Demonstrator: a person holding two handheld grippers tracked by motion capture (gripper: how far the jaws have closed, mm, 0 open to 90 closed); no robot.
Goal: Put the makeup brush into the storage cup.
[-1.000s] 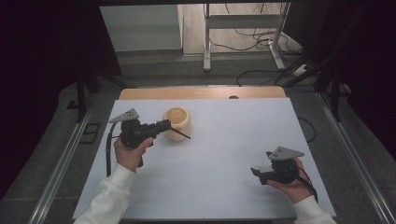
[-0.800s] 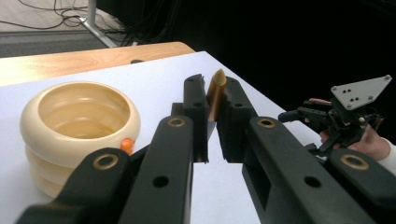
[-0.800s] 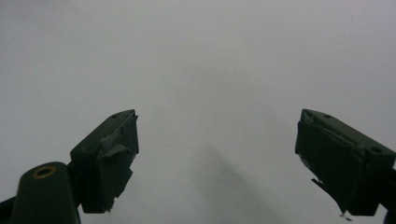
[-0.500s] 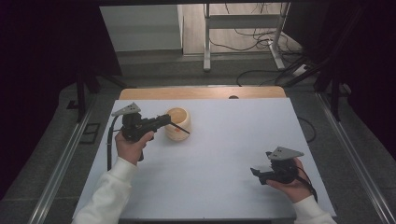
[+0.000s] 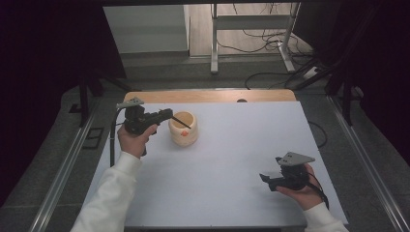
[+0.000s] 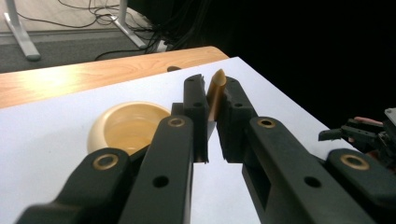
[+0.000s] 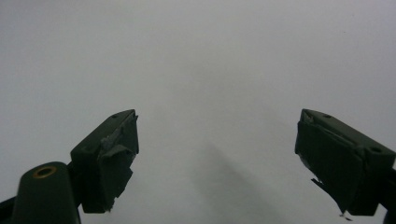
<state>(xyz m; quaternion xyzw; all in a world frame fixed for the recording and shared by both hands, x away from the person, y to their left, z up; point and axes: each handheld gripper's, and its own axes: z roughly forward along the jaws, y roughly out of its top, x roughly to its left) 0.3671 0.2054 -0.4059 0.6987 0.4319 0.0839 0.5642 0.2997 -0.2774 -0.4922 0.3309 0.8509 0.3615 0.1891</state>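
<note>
Left gripper (image 5: 169, 114) held above the white table (image 5: 241, 159), jaws pressed together on a thin wooden stick (image 6: 215, 91). In the left gripper view, stick pinched upright between the pads, pointed tip rising just above them. In the high view, dark thin end of the stick reaching across the rim of the small wooden bowl (image 5: 183, 128), which stands on the sheet just beside the gripper. Cannot tell if the stick touches the bowl or only hangs over it.

Right gripper (image 5: 270, 180) resting low near the front right of the table, well apart from the bowl, jaws spread wide with nothing between them, only bare white surface ahead.

Possible troubles from here, as a judgement: stick is thin and smooth, held at one short part only, so may turn or slip in the pads if the tip pushes against the bowl wall. Bowl looks light and is not held by anything, so a side push from the stick could slide or tip it. Opening too early, with the stick still across the rim, may let it fall outside onto the table.
</note>
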